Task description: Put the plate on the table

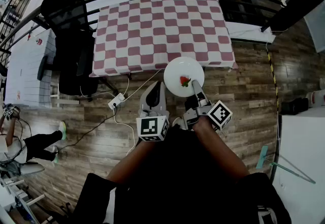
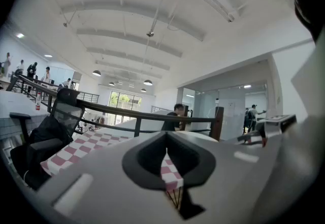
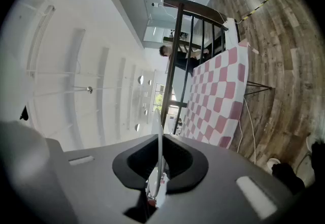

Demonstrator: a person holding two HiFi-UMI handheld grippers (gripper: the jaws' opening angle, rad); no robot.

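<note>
Right gripper view: right hand-held gripper [image 3: 158,167] pinches the plate [image 3: 159,124] edge-on.

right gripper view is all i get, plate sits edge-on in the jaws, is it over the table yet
Observer: Partly. In the head view the plate overlaps the near edge of the checked table; the rest hangs over the wood floor.
Operator: anything on it
Observer: One small red piece of food, maybe a strawberry, near the middle.
Operator: and the left gripper
Observer: The left gripper sits just left of the plate, jaws together, holding nothing.
</note>
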